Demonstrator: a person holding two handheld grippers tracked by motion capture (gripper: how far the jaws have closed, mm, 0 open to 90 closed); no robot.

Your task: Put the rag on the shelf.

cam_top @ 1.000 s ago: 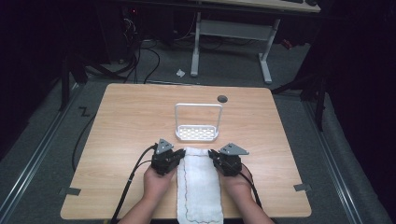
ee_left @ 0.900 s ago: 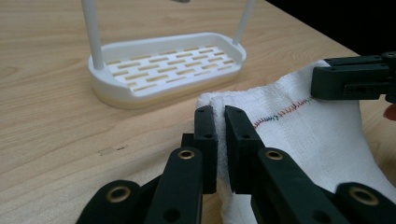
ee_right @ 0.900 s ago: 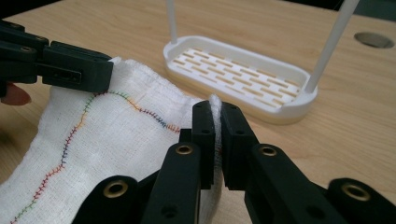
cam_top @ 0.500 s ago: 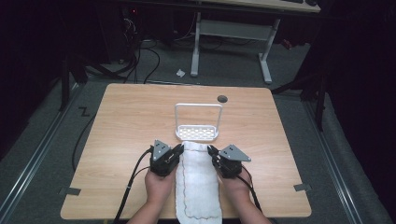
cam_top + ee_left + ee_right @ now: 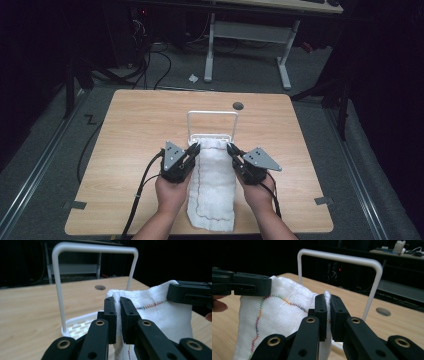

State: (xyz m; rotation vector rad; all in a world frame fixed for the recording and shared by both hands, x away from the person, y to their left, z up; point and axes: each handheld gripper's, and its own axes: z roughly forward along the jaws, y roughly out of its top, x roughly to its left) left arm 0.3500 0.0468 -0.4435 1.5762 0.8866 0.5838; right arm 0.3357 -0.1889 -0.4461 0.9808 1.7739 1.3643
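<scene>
A white cloth (image 5: pixel 215 185) with a coloured stitched line runs from the table's front edge toward a white wire rack (image 5: pixel 212 116) in the middle. My left gripper (image 5: pixel 194 148) is shut on the cloth's far left corner, my right gripper (image 5: pixel 231 148) on its far right corner. Both corners are lifted and reach the rack's base. In the left gripper view the jaws pinch the cloth (image 5: pixel 160 312) in front of the rack (image 5: pixel 58 290). In the right gripper view the cloth (image 5: pixel 279 315) hangs between the two grippers, with the rack (image 5: pixel 372 285) behind.
The wooden table (image 5: pixel 130 130) has a round hole (image 5: pixel 238 106) behind the rack. Cables trail from both grippers over the front edge. Beyond the table stands a white-legged desk (image 5: pixel 245 30) on a dark floor with more cables.
Both grippers have carried the cloth's far edge forward, away from the person, until it reaches the rack's base. The cloth has stretched out longer on the table.
</scene>
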